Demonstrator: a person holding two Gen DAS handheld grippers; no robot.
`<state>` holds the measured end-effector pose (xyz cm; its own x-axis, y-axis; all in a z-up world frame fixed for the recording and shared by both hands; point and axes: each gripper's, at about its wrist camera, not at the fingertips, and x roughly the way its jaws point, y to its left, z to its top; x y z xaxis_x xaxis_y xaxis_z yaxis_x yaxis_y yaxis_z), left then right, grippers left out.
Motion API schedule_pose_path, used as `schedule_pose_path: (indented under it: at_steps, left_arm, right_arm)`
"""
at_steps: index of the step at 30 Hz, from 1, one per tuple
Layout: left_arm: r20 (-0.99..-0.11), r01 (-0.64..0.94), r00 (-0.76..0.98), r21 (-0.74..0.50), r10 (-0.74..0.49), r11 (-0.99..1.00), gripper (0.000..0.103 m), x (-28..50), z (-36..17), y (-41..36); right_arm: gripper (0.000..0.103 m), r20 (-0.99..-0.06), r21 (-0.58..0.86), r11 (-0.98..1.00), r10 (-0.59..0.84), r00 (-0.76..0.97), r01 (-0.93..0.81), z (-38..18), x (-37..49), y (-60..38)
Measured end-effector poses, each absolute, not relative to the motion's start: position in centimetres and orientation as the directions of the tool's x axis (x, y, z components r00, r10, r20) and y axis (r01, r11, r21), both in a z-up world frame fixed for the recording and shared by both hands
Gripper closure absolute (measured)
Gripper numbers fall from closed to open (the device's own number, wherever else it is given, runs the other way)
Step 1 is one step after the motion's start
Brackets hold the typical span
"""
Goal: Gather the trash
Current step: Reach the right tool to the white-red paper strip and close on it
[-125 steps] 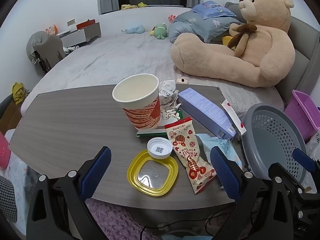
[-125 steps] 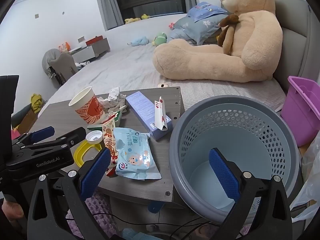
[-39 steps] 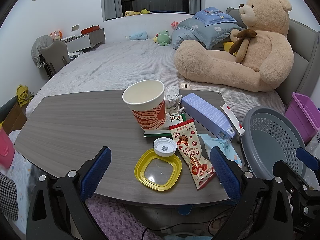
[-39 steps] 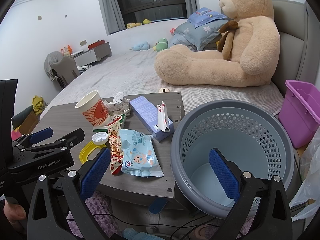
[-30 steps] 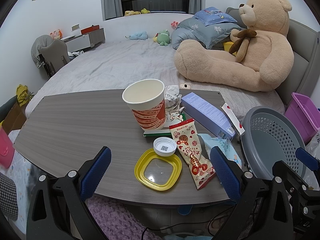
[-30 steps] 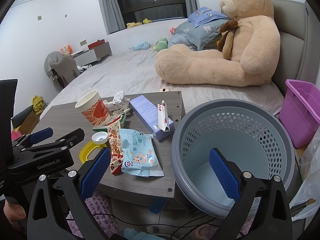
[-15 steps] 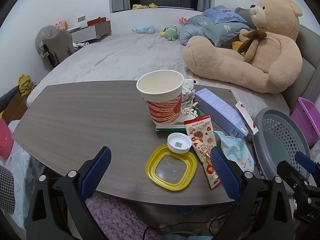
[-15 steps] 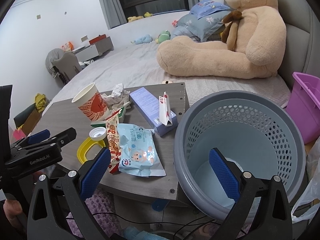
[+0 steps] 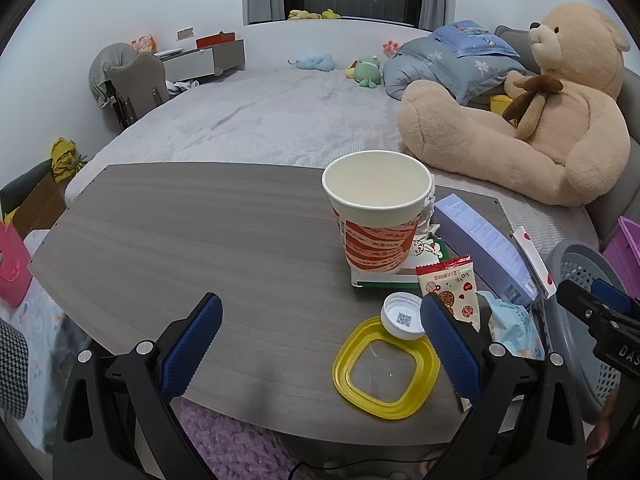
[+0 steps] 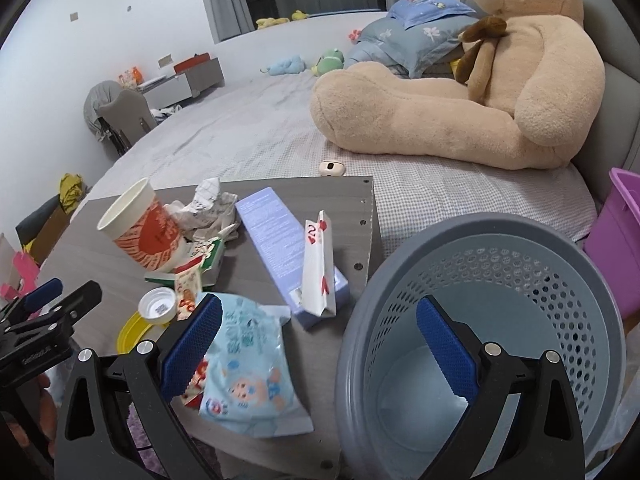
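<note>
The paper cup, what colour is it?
The paper cup is white with red-orange printed bands and a cream inside, clearest in the left wrist view.

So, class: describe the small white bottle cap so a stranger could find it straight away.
Start at the grey table and find the tall paper cup. In front of it lies a yellow square lid; the white bottle cap overlaps its far edge, the only small round piece, with a printed code inside.

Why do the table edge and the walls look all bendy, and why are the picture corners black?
Left wrist view: the fisheye lens bows the table edge into a curve and leaves dark corners, while the paper cup in the middle looks sharp. Right wrist view: the same bending rounds the wall line and stretches the laundry basket, and the room light is soft, with only faint shadows under the trash.
</note>
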<state>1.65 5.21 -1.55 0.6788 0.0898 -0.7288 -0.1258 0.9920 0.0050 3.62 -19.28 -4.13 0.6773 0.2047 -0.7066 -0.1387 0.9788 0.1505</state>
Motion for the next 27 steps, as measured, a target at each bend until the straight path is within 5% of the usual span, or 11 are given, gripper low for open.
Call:
schedule_pose_path:
  at_steps: [25, 27]
  left_arm:
    - [-0.738, -0.091, 0.673, -0.014, 0.051, 0.996, 0.008, 3.0, -2.2, 5.3]
    - [-0.738, -0.09, 0.673, -0.016, 0.049, 0.996, 0.008, 3.0, -2.2, 5.2]
  right_arm:
    - [0.072, -0.796, 0.016, 0.981, 0.131, 0.592, -0.195, -6.1, 8.5, -16.6]
    - [0.083, -0.794, 0.002, 0.978, 0.127, 0.594, -0.207, -6.1, 8.6, -16.4]
